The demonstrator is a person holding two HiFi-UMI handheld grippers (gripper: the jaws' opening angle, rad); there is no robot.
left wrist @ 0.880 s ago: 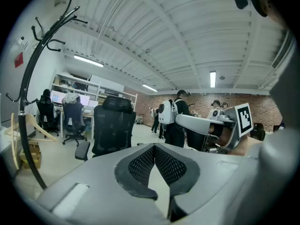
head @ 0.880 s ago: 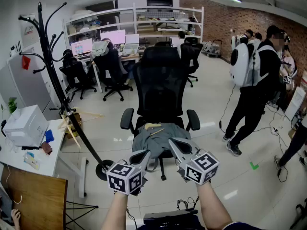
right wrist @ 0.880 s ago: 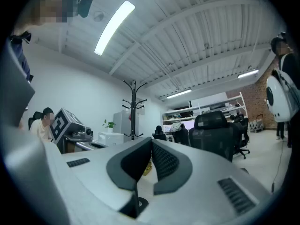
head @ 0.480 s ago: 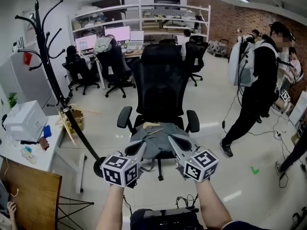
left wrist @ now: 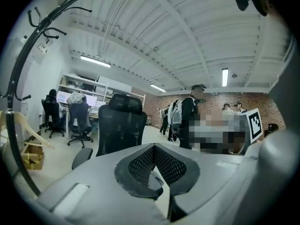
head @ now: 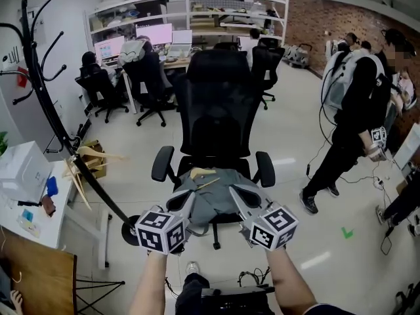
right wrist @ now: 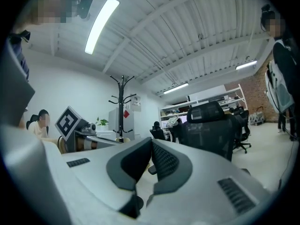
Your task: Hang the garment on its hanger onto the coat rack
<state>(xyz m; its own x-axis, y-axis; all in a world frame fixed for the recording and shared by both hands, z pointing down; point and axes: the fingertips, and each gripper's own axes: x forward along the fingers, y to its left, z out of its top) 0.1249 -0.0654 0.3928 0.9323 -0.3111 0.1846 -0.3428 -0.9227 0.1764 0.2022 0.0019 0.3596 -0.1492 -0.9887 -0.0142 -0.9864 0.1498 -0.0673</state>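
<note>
Left tool (head: 189, 199) and right tool (head: 235, 193) are being held closed, empty, near the garment (head: 213, 202) on the chair (head: 220, 110); fabric alone could be pinched, leaving its hanger (head: 203, 174) behind.

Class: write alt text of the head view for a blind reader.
A left tool and right tool, both shut and empty, hover near a grey garment on a hanger on an office chair; a coat rack stands left.
</note>
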